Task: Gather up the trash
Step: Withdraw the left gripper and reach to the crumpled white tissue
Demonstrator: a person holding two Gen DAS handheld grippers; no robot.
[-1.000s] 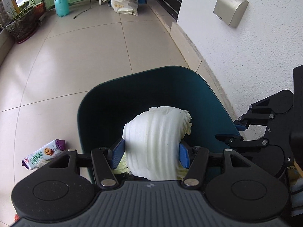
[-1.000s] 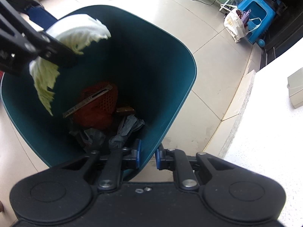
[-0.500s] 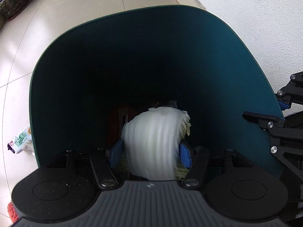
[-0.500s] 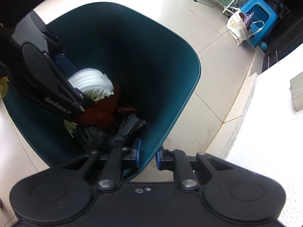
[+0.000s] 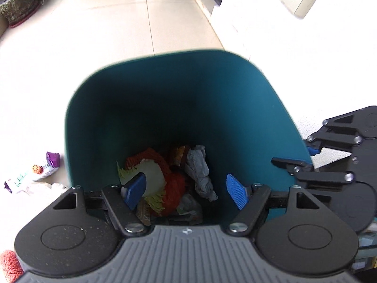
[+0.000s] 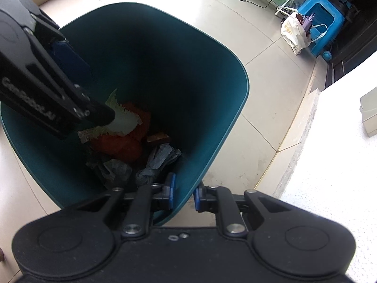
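A dark teal trash bin (image 5: 271, 108) stands on the tiled floor; it also shows in the right wrist view (image 6: 226, 75). My left gripper (image 5: 186, 189) is open above the bin's mouth, with nothing between its blue pads. A pale cabbage leaf (image 5: 154, 176) lies inside on an orange net (image 5: 174, 184) and grey bags (image 5: 200, 167); the leaf also shows in the right wrist view (image 6: 122, 122). My right gripper (image 6: 184, 194) is shut on the bin's near rim, one pad inside and one outside.
A snack wrapper (image 5: 33, 174) and crumpled paper lie on the floor left of the bin. A white wall (image 5: 306, 47) is to the right. A potted plant (image 5: 18, 7), a teal bottle, a white bag (image 6: 294, 35) and a blue stool (image 6: 325, 21) stand farther off.
My left gripper opened and let go of the cabbage leaf, which now lies in the bin. The gripper has risen out of the bin. The right gripper kept its hold on the rim.
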